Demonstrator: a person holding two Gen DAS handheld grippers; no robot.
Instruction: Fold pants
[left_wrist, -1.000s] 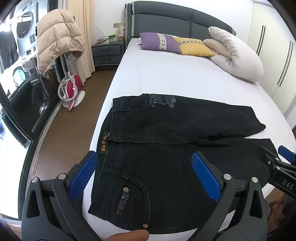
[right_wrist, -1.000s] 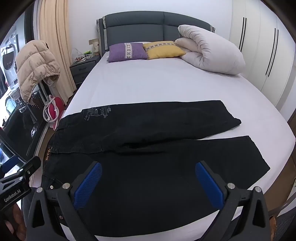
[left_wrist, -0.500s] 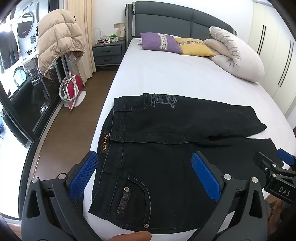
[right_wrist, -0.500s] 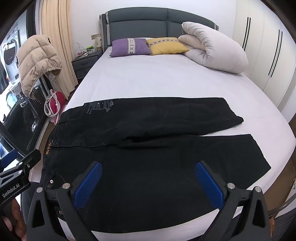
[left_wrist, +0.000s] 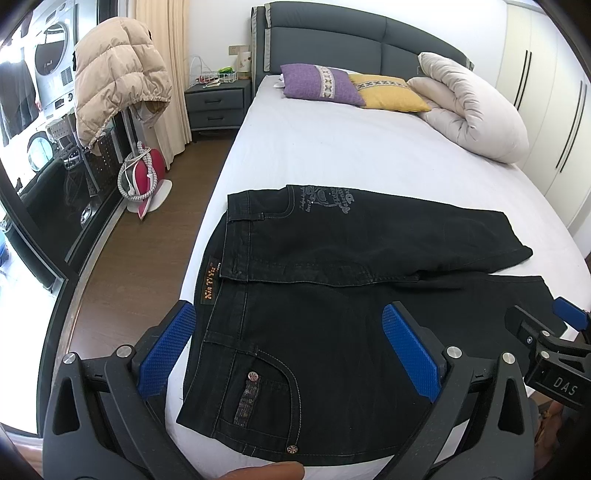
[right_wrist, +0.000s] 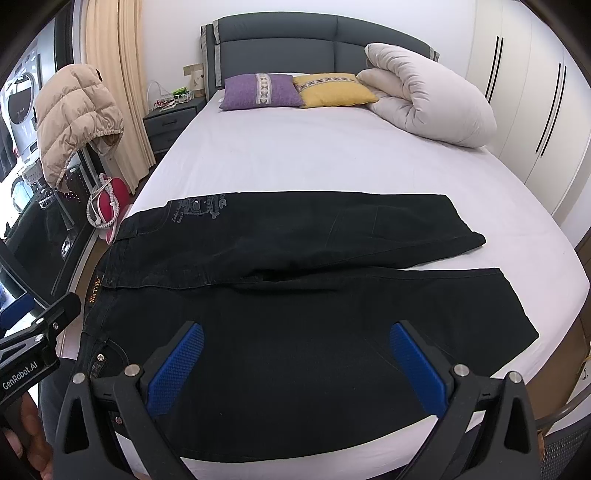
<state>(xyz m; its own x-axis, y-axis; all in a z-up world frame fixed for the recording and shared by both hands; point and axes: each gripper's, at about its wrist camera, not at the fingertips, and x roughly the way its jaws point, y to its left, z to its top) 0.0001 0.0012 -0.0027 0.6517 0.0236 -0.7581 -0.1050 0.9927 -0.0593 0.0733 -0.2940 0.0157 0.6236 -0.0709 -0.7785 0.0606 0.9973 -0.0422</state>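
Observation:
Black jeans (left_wrist: 332, 302) (right_wrist: 295, 295) lie flat across the foot of the white bed (left_wrist: 351, 155) (right_wrist: 332, 158), waist to the left, both legs running right and slightly apart. A printed pocket faces up on the far half. My left gripper (left_wrist: 295, 350) hovers open above the waist and near pocket, nothing between its blue pads (left_wrist: 410, 350). Above the near leg, my right gripper (right_wrist: 299, 369) is open too and holds nothing. Each gripper shows at the edge of the other's view: the right gripper (left_wrist: 546, 350) and the left gripper (right_wrist: 33, 354).
Purple and yellow pillows (right_wrist: 262, 90) and a rolled duvet (right_wrist: 428, 107) sit at the headboard. Left of the bed are a nightstand (left_wrist: 218, 103), a beige puffer jacket (left_wrist: 118, 74) on a rack and wooden floor (left_wrist: 140, 258). Wardrobe doors (right_wrist: 535, 92) line the right.
Both cameras drifted slightly; the view of the jeans shifted a little. The jeans lie as before and both grippers stay open.

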